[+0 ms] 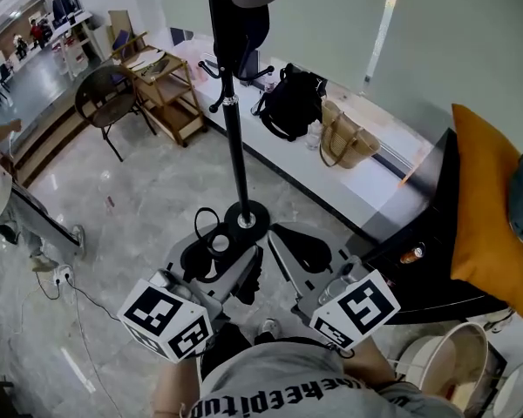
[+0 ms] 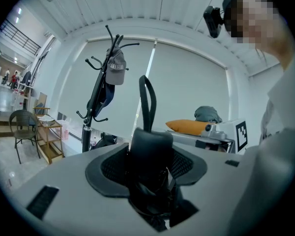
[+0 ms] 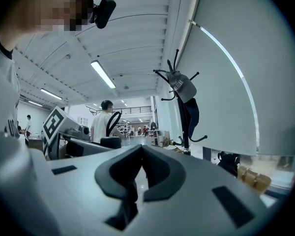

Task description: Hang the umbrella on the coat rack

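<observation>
Left gripper up close, jaws wide but clamped around the folded umbrella, a stubby black bundle wedged between the pads with its loop standing straight up. Right gripper alongside, pads pressed together at the tips, nothing between them. From the head view the umbrella rides out front, low over the floor, apart from the rack just ahead. It looks light, a stiff core under soft, slick fabric, so I'd say a grip on the thick body is the safe one. The loop seems limp and thin, and it's likely the part to drop over a hook, so it should stay free. Further off, the lower hooks look bare, while a cap takes the top.
</observation>
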Demonstrator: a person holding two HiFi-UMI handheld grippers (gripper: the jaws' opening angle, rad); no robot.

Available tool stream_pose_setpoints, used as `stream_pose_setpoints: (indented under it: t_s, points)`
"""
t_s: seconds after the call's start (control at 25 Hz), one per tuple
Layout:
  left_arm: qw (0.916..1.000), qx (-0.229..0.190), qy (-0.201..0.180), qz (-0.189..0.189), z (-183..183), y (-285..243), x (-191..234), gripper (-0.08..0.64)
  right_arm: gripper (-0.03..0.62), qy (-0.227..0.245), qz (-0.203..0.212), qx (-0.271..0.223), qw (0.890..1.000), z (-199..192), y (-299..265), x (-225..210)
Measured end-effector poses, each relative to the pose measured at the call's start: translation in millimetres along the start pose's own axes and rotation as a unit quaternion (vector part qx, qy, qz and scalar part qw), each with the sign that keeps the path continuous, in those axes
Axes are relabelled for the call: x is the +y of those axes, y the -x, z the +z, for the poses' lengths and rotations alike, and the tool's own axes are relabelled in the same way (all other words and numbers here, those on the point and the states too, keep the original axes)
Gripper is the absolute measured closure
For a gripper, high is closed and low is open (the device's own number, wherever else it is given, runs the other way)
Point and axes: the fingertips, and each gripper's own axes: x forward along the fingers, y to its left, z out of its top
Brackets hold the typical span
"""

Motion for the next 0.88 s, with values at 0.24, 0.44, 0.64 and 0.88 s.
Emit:
stream_pose_setpoints:
  t_s: [0.24, 0.44, 0.64, 0.88]
  points:
    - [1.0, 0.004, 0.003, -0.006, 0.1, -9.9, 6.3, 0.327, 0.58, -0.003, -0.006, -0.002, 1.0, -0.6, -6.0, -11.2]
    - [0.9998, 0.009, 0.002, -0.015, 1.4, -16.6, 18.8, 0.327, 0.58, -0.005, -0.017, 0.002, 1.0, -4.5, -18.4, -17.3]
    - [0.9996, 0.015, 0.001, -0.024, 6.2, -22.9, 36.6, 0.327, 0.58, -0.007, -0.031, 0.004, 0.999, -3.1, -37.3, -24.7]
    - [0.9989, 0.021, 0.003, -0.041, 11.9, -26.6, 64.5, 0.327, 0.58, -0.006, -0.044, 0.011, 0.999, -5.9, -67.6, -25.8]
